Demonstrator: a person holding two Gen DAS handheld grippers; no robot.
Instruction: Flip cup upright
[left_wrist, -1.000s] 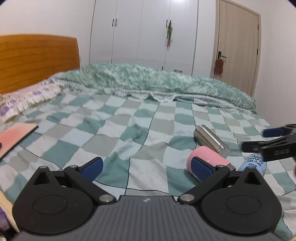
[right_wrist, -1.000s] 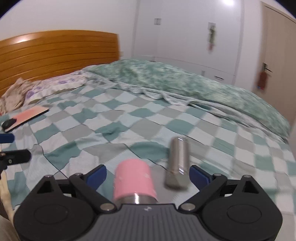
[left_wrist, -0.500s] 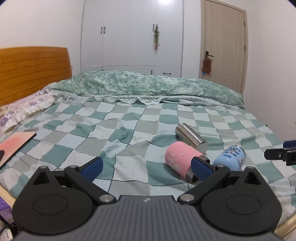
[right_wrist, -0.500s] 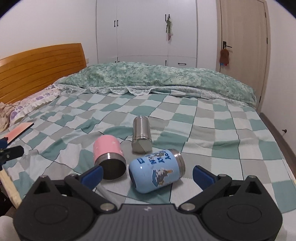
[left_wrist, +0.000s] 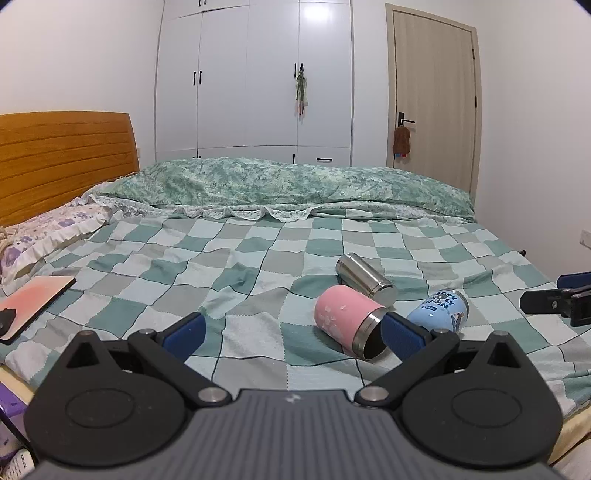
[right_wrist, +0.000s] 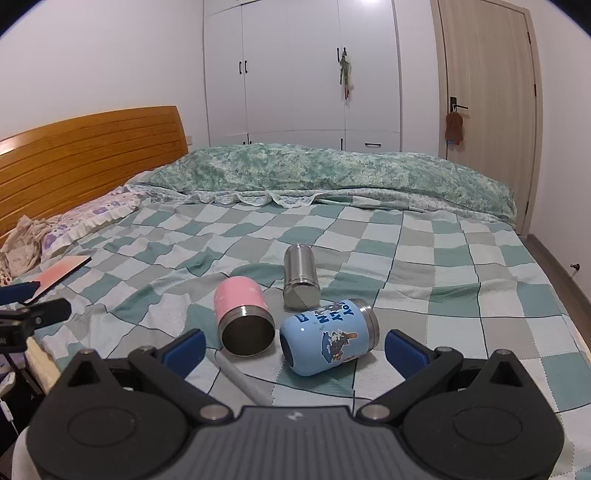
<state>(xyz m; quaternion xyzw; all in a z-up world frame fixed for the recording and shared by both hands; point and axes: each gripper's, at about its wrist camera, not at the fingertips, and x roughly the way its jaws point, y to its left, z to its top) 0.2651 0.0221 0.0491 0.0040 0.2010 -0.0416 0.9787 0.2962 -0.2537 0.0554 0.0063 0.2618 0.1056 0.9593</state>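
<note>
Three cups lie on their sides on the checked bedspread: a pink cup (left_wrist: 347, 319) (right_wrist: 242, 308) with its open mouth toward me, a bare steel cup (left_wrist: 364, 275) (right_wrist: 300, 273) behind it, and a blue printed cup (left_wrist: 441, 308) (right_wrist: 327, 338) to the right. My left gripper (left_wrist: 293, 332) is open and empty, held back from the pink cup. My right gripper (right_wrist: 295, 345) is open and empty, just in front of the pink and blue cups. Each gripper shows at the edge of the other's view.
A pink-covered tablet (left_wrist: 35, 299) (right_wrist: 61, 271) lies at the bed's left edge. A rolled green duvet (left_wrist: 280, 182) lies across the far side. A wooden headboard (left_wrist: 62, 158) stands left, a wardrobe (right_wrist: 303, 70) and door (right_wrist: 487, 99) behind.
Both grippers have pulled back and up from the cups, so all three cups now show farther away. The cups have not moved in the last half second.
</note>
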